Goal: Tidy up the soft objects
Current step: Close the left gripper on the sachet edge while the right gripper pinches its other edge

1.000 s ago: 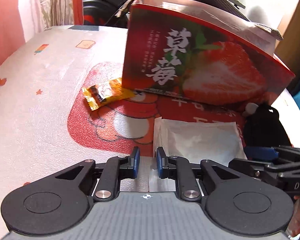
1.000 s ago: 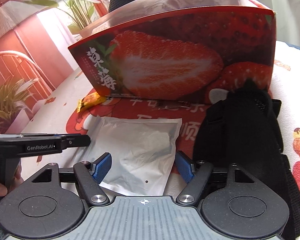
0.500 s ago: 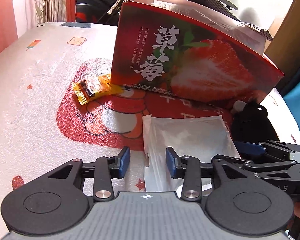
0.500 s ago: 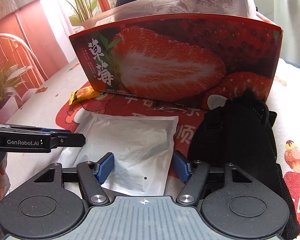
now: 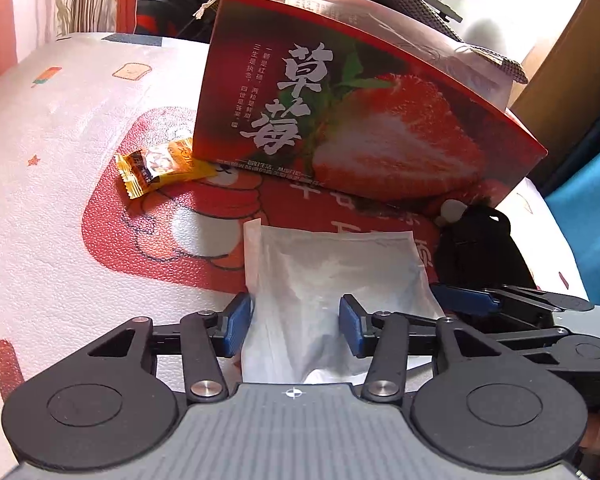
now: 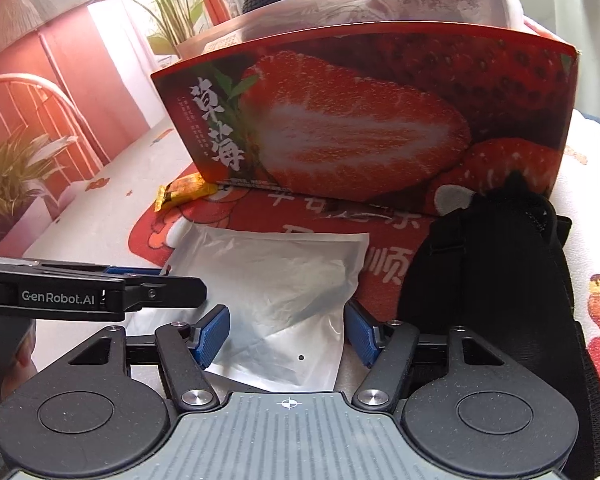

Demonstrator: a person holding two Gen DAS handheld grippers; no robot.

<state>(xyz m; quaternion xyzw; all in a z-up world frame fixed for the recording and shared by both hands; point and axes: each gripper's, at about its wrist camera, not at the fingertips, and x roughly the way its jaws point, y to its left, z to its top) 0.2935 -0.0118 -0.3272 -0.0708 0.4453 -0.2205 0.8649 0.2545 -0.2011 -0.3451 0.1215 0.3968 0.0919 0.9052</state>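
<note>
Glossy printed cardboard strawberry box (image 5: pixel 364 128), translucent crinkled plastic pouch (image 5: pixel 332 280), shiny orange foil candy wrapper (image 5: pixel 159 168), matt black fabric bag (image 6: pixel 496 272), pebbled vinyl cover on the desk (image 5: pixel 59 208), matt black plastic tongs with ribbed blue pads (image 6: pixel 211 336), steel pivot pins

On the counter (image 5: pixel 51 128), the box (image 5: pixel 364 128) stands at the rear. The pouch (image 5: pixel 332 280) lies before it; the snack packet (image 5: pixel 159 168) lies left, at the box's corner; the fabric bundle (image 6: pixel 496 280) lies right of the pouch.
</note>
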